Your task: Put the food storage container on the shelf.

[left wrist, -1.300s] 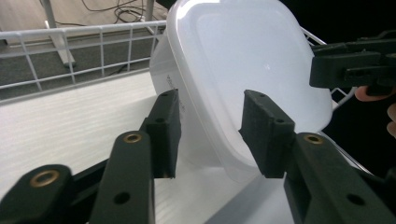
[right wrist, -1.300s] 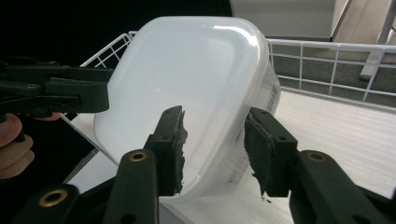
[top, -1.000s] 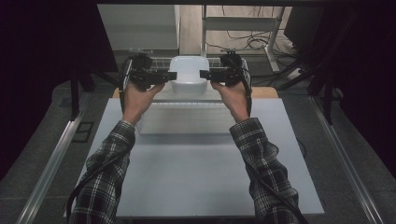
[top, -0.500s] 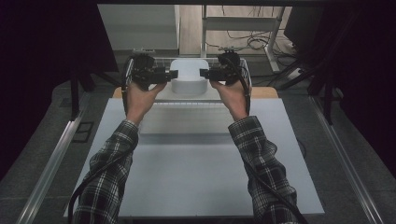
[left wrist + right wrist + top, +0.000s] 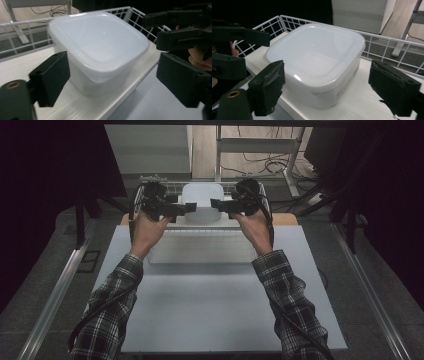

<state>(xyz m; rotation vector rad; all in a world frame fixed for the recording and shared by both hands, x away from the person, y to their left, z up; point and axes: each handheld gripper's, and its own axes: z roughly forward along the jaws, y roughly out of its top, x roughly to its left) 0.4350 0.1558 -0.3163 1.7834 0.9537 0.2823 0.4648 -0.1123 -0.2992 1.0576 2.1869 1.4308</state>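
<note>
Left hand-held gripper (image 5: 112, 82) view: open jaws flank container (image 5: 100, 47).

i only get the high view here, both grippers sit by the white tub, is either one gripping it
Observer: No. In the left gripper view the left gripper has just opened; its pads stand clear of the white tub.
Operator: and the right one
Observer: The right gripper has just opened too, with gaps on both sides of the tub.
Operator: what is the tub standing on
Observer: A white shelf board with a low wire rail behind it.
</note>
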